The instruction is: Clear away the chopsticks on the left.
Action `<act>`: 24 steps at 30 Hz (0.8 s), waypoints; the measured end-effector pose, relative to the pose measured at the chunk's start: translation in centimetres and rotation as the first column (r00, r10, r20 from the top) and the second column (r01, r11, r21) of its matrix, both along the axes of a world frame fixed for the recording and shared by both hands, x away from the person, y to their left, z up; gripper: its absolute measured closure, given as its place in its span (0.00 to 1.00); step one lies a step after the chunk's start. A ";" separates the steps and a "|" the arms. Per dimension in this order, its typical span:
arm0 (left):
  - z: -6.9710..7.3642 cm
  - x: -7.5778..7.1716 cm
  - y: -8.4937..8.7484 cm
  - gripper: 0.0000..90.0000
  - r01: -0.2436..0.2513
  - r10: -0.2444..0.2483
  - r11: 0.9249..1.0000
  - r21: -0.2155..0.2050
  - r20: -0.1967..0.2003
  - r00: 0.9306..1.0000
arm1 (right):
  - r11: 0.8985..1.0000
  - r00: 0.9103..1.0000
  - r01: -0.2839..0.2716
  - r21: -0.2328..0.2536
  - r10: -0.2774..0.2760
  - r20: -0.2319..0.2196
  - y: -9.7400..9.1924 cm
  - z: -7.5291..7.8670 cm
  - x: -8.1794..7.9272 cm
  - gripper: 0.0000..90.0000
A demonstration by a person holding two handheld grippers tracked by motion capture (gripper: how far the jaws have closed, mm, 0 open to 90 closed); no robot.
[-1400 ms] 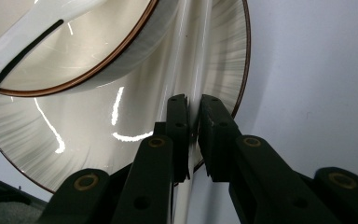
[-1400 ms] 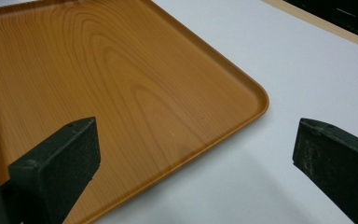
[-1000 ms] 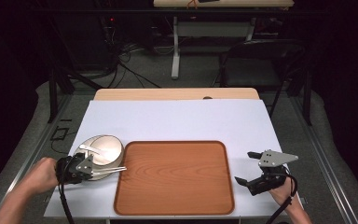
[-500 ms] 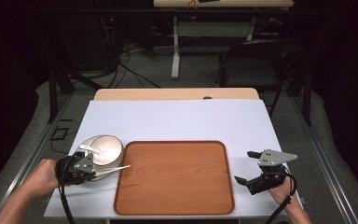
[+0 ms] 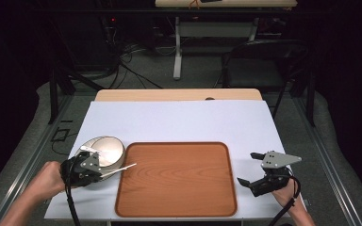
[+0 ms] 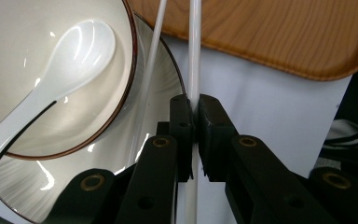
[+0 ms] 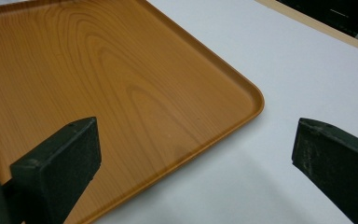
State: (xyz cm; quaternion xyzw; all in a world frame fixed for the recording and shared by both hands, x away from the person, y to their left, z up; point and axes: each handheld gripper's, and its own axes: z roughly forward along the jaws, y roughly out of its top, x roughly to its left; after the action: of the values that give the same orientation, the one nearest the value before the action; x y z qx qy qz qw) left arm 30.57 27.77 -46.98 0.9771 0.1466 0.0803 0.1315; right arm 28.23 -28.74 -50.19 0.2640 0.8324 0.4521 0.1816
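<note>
While the dark room behind holds a chair (image 5: 259, 66) and cables, the table (image 5: 179, 120) has a white cover, and a wooden tray (image 5: 176, 179) lies in the lower middle of the frame. The left tool (image 6: 195, 109) is clamped on a thin white chopstick (image 6: 195, 46), whose tip reaches over the tray's left edge. A second stick (image 6: 156, 51) lies beside it. At lower left, a bowl (image 6: 23, 60) with a spoon (image 6: 74, 56) sits on a plate (image 6: 161, 79). The right tool (image 7: 191, 154) stands apart, holding nothing. The chopstick's ends are cut off.

White spoon (image 6: 51, 79) handle leaves the frame's left edge — chopstick (image 6: 195, 56) tips cut off above.
</note>
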 end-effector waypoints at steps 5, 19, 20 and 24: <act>0.5 -0.6 -1.2 0.94 -0.025 0.025 0.999 -0.020 -0.016 1.000 | 1.000 1.000 0.001 -0.001 -0.001 0.003 0.0 0.0 0.0 0.01; 1.3 -0.6 -3.8 0.94 -0.141 0.139 0.990 -0.030 -0.045 0.989 | 1.000 1.000 0.010 -0.006 -0.010 0.003 -0.1 0.0 -0.1 0.01; 1.3 -0.6 -3.8 0.94 -0.141 0.139 0.990 -0.030 -0.045 0.989 | 1.000 1.000 0.011 -0.007 -0.011 0.002 -0.1 0.0 0.0 0.01; 1.4 -0.7 -4.3 0.94 -0.166 0.163 0.985 -0.052 -0.055 0.985 | 1.000 1.000 0.015 -0.009 -0.015 -0.003 0.0 -0.1 0.0 0.01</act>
State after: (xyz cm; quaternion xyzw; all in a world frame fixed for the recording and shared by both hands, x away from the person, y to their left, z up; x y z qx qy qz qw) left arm 29.90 23.47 -45.54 0.9593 0.2323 0.0621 0.1480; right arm 28.24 -28.75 -50.24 0.2702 0.8326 0.4467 0.1850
